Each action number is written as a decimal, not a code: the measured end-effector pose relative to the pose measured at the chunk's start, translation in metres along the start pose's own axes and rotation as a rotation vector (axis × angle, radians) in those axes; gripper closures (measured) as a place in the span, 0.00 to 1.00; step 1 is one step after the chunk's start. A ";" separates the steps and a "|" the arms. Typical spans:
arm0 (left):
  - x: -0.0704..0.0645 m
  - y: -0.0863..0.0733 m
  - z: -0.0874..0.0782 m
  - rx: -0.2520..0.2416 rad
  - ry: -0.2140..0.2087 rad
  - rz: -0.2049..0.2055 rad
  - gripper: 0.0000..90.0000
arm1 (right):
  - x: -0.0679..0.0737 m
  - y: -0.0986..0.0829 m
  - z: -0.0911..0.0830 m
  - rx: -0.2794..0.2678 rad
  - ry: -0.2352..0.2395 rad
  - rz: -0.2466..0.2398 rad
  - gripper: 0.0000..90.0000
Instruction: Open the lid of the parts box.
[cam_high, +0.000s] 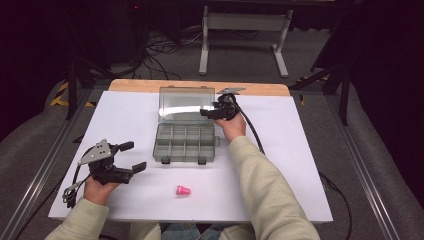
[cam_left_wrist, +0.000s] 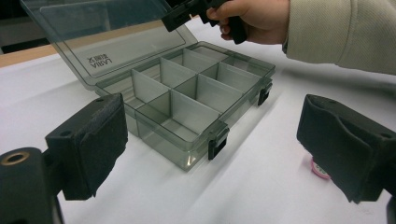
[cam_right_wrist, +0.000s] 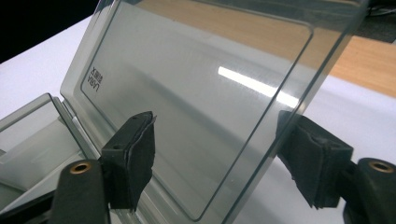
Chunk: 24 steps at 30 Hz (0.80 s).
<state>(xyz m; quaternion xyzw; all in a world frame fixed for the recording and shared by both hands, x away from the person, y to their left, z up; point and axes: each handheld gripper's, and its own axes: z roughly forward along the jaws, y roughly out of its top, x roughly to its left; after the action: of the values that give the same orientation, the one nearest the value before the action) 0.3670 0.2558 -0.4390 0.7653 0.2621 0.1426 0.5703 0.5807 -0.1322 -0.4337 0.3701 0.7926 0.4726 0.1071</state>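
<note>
Smoke-grey translucent plastic, your compartment box (cam_high: 184, 143) sits at the centre of the white surface (cam_high: 280, 165), its clear hinged lid (cam_high: 186, 104) raised at the 12 o'clock side. In the left gripper view the dividers split the tray (cam_left_wrist: 187, 109) into small cells, and every cell you can see holds nothing; two black latches (cam_left_wrist: 218, 142) hang open on the near wall.

Your right gripper (cam_high: 216, 111) is at the lid's 3 o'clock edge. In the right gripper view its fingers (cam_right_wrist: 133, 158) stand apart with the lid's free edge (cam_right_wrist: 224, 116) between them, one pad in front of the panel and the other seen through it behind; whether either pad touches the plastic you cannot tell.

Your left gripper (cam_high: 131, 156) rests well clear of the box, toward 8 o'clock, its fingers (cam_left_wrist: 93, 144) wide apart on nothing.

A small pink plastic cap (cam_high: 183, 190) lies at 6 o'clock from the box, apart from it, on bare surface. In the left gripper view it peeks out from behind the right-hand pad (cam_left_wrist: 320, 169). Nothing lies between that cap and the tray.
</note>
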 end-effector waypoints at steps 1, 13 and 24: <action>0.000 0.000 0.000 0.005 -0.002 -0.003 0.11 | 0.000 -0.001 0.001 0.005 0.003 0.003 0.33; -0.001 -0.002 0.002 0.010 -0.007 -0.006 0.11 | -0.002 -0.007 0.007 0.021 0.017 0.035 0.25; -0.001 -0.002 0.002 0.010 -0.007 -0.005 0.11 | -0.004 -0.009 0.009 0.028 0.021 0.057 0.21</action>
<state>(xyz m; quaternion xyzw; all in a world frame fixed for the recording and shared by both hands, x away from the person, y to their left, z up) 0.3668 0.2535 -0.4413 0.7680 0.2629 0.1372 0.5677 0.5842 -0.1314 -0.4467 0.3889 0.7892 0.4685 0.0800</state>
